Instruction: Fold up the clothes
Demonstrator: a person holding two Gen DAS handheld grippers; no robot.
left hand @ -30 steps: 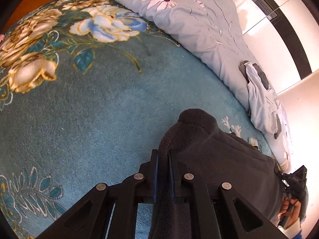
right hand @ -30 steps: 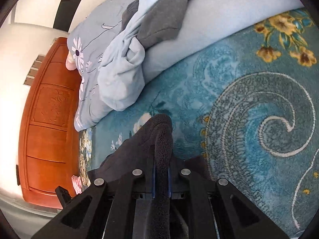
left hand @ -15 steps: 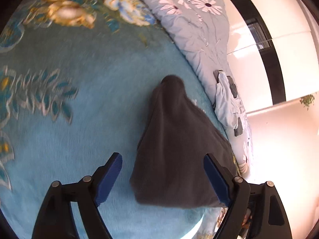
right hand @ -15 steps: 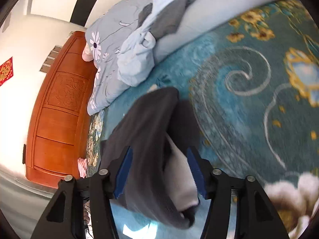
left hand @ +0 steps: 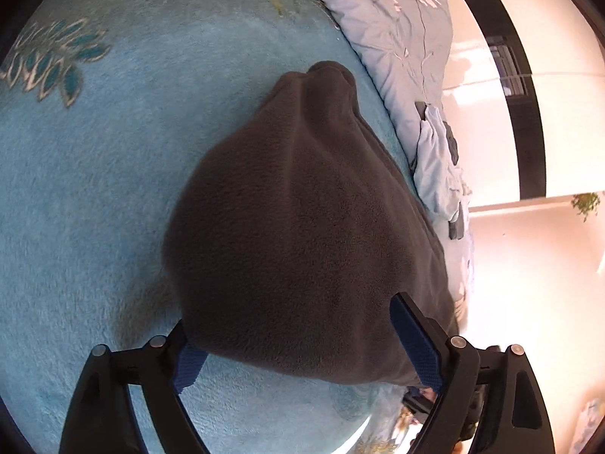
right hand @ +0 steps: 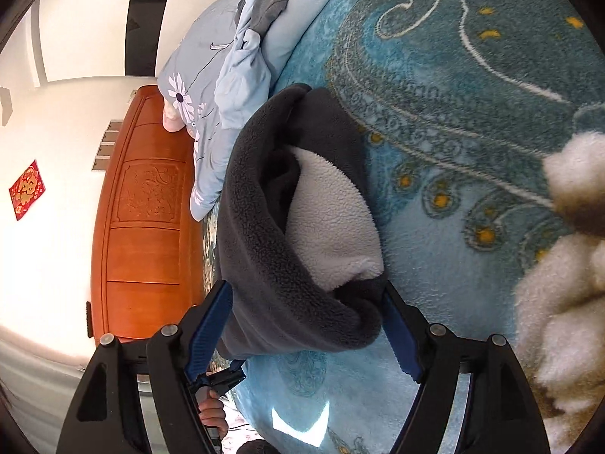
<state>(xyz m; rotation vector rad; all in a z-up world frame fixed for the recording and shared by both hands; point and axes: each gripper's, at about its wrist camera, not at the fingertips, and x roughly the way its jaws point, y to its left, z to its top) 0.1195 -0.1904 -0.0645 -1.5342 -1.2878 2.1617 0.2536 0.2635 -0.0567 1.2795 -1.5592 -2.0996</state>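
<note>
A dark grey fleece garment (left hand: 298,223) lies folded on the teal floral blanket (left hand: 94,174). In the right wrist view the garment (right hand: 264,234) shows its open end with a white fleece lining (right hand: 329,219). My left gripper (left hand: 302,355) is open, its jaws wide at either side of the garment's near edge, holding nothing. My right gripper (right hand: 310,325) is open too, its blue-padded jaws wide at either side of the garment's open end.
A grey flowered duvet (left hand: 397,26) with a light blue and grey pile of clothes (left hand: 438,162) lies beyond the garment. A wooden headboard (right hand: 143,219) stands at the left in the right wrist view. The other gripper and a hand (right hand: 211,412) show low down.
Both grippers were shut on the grey garment a second ago. They have opened, let it go and drawn back; the garment now lies on the blanket.
</note>
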